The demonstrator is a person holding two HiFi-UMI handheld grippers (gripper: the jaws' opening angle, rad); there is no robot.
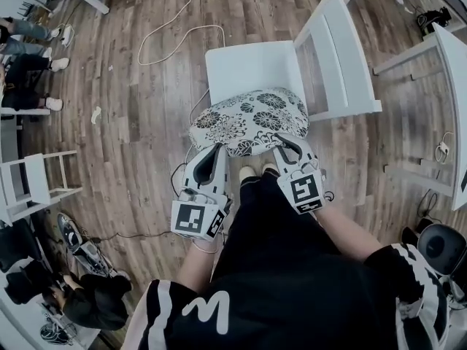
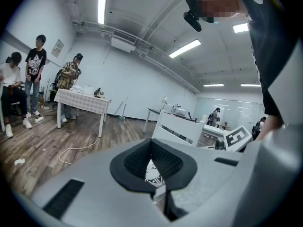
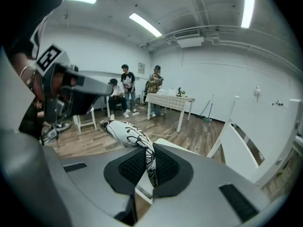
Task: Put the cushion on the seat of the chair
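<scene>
Over wooden floor (image 1: 131, 86), left claw (image 1: 218, 150) and right claw (image 1: 283, 141), tilted slightly down, each pinch the cushion (image 1: 252, 119) by the chair (image 1: 248, 68).

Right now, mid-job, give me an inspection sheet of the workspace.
Surface: seat, white, its far part bare.
Job's things: cushion, floral, over the seat's front edge; whether it rests there cannot be told.
Clutter: pale scrap on the floor.
Grippers: left gripper and right gripper each shut on the cushion's near edge.
Cables: white cable looped on the floor left of the seat.
Surroundings: wood floor, second chair, seated people at left.
</scene>
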